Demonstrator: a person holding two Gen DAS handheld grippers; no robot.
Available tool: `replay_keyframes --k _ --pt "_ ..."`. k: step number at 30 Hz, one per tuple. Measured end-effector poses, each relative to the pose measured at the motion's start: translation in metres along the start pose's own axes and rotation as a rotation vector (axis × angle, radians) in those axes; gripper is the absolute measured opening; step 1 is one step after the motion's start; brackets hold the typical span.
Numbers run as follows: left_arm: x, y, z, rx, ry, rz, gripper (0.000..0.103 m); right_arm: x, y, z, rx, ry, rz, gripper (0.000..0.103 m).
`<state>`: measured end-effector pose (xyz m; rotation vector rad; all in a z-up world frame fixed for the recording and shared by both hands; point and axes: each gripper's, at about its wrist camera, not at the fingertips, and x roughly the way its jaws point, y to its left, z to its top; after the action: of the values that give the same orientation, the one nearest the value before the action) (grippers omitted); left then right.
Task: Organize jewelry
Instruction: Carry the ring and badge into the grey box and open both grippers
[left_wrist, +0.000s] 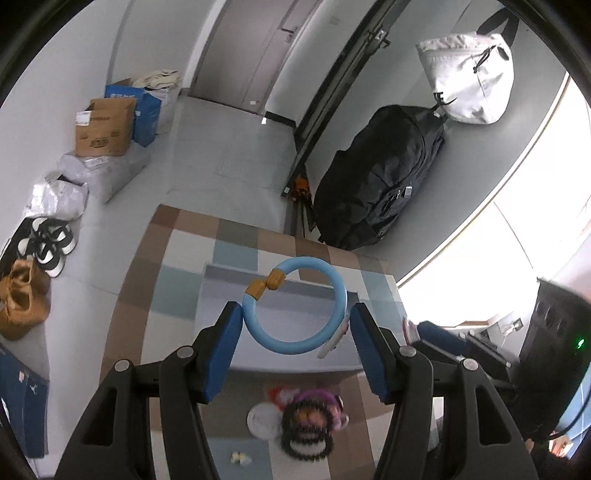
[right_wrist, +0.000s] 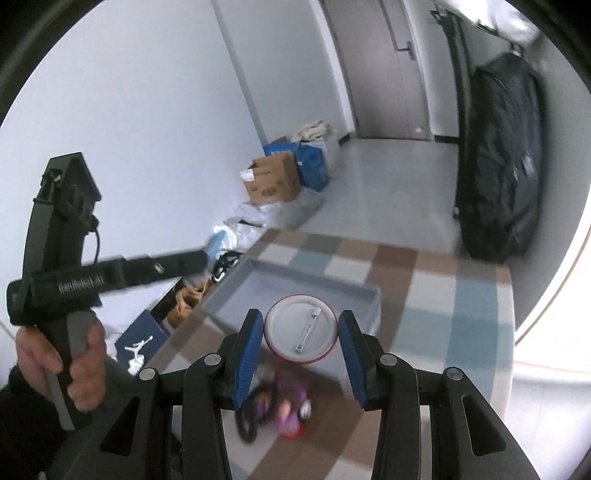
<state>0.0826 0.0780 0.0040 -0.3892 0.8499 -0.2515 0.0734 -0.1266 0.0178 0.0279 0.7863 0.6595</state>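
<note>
My left gripper (left_wrist: 295, 312) is shut on a light blue bangle (left_wrist: 295, 306) with two gold beads, held above a shallow grey tray (left_wrist: 218, 280) on a checked tablecloth. My right gripper (right_wrist: 301, 328) is shut on a round white pin badge (right_wrist: 301, 328) with a red rim, its back and pin facing me, held over the near edge of the grey tray (right_wrist: 258, 275). A blurred pile of jewelry lies on the cloth below both grippers: black beaded bracelets (left_wrist: 306, 432), purple pieces (right_wrist: 291, 406) and a white disc (left_wrist: 262, 419).
The left hand-held gripper body (right_wrist: 62, 258) and the hand on it show at the left of the right wrist view. Beyond the table edge are a black bag (left_wrist: 380, 177), cardboard boxes (left_wrist: 105, 127) and shoes (left_wrist: 48, 240) on the floor.
</note>
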Motion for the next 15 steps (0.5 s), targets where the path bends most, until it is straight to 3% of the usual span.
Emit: replay_keyframes --k 6,15 --pt "0.028 0.007 0.003 0.024 0.043 0.018 0.055 0.037 -0.009 0.024 0.023 0.012 0.040 0.041" --pt "0.047 0.008 0.004 0.034 0.113 -0.013 0.055 0.071 -0.034 0.018 0.116 0.068 0.059 0.041"
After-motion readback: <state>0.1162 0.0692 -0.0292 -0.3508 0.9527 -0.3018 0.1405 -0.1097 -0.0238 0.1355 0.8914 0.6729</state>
